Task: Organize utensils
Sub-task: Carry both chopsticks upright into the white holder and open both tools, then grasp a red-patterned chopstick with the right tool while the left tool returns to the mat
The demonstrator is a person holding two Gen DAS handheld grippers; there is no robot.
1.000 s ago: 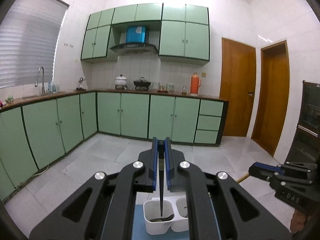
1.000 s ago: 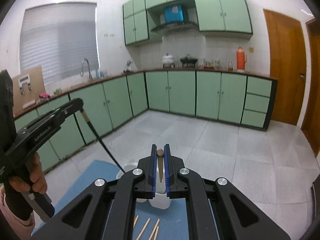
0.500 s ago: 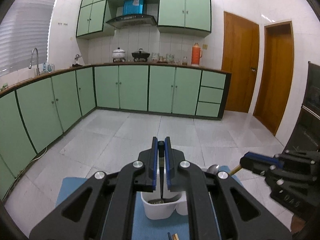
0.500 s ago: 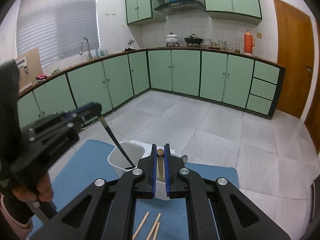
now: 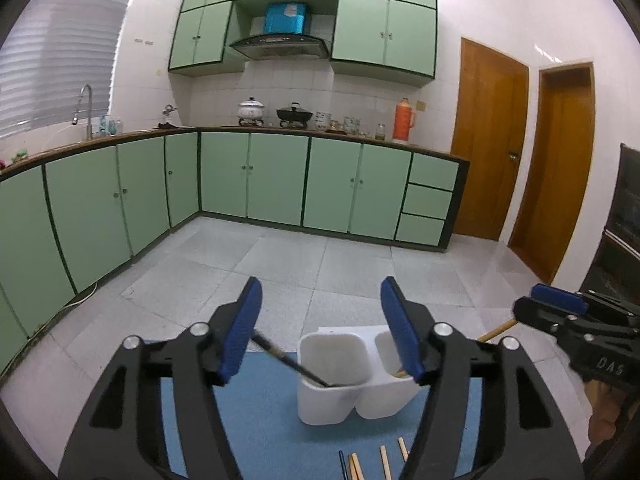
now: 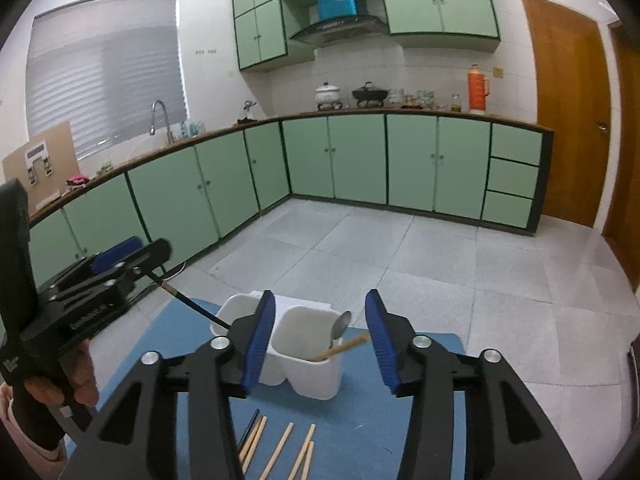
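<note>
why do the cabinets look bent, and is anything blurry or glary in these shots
Left wrist view: fisheye bows the green cabinets and darkens the corners; the white holder is sharp. Right wrist view: same bowing, the window blind reads soft and pale, and the floor shows a faint sheen near the door; no strong glare.

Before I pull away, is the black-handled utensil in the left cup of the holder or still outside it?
In. The black-handled utensil leans with its lower end inside the holder's left cup, free of the opening left gripper.
</note>
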